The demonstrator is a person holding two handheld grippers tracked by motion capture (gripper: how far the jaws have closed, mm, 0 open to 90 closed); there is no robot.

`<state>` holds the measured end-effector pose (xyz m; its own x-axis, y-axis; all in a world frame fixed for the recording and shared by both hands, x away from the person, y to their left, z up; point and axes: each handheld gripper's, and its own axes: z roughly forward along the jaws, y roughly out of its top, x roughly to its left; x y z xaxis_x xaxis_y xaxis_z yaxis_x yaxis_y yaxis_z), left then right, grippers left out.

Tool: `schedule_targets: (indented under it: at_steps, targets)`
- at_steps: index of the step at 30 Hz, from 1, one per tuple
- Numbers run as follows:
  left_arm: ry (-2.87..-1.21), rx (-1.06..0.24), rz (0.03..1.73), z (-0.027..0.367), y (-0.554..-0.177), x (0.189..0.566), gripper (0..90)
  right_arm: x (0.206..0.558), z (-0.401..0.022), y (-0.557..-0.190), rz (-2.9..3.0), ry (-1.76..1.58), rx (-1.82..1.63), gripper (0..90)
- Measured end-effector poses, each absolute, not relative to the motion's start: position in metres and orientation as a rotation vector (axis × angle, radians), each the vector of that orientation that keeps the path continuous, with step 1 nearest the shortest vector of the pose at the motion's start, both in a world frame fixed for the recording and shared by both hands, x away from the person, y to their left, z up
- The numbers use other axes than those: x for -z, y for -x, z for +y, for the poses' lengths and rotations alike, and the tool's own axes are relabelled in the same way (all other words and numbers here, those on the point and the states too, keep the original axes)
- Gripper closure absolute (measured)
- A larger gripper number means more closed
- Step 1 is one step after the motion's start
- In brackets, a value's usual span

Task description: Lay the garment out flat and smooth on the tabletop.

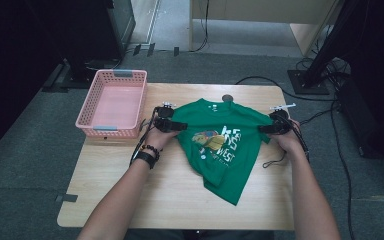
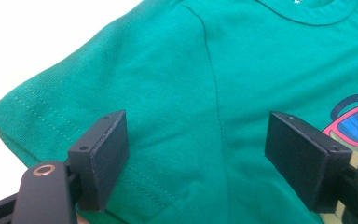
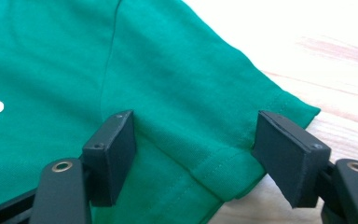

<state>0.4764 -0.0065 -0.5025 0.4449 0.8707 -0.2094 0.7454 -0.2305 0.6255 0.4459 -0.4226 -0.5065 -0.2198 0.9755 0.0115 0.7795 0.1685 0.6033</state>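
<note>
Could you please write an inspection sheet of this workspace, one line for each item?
Surface: light wooden table, bare at the front.
Job's things: green T-shirt lies print up, collar at the far edge, lower part rumpled and skewed toward the person.
Clutter: empty pink basket at the far left corner; small dark round thing beyond the collar, too small to tell.
Grippers: left gripper open over the shirt's left sleeve; right gripper open over the right sleeve, hem between the jaws, pads not pressing.
Cables: one trails from each gripper; the black cable loops off the table's right edge.
Surroundings: grey carpet, dark stands, more cables on the floor.
</note>
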Motion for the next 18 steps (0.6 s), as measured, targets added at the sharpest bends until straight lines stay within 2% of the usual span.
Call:
schedule_targets:
  at_steps: [6, 18]
  targets:
    - [-2.027, -0.240, 1.353, -0.009, -0.478, 0.501, 21.9, 0.504, -0.417, -0.444, 2.019, -1.670, -0.642, 29.9]
    - [-1.983, -0.240, 1.295, -0.006, -0.454, 0.482, 21.9, 0.488, -0.419, -0.401, 1.933, -1.719, -0.742, 30.2]
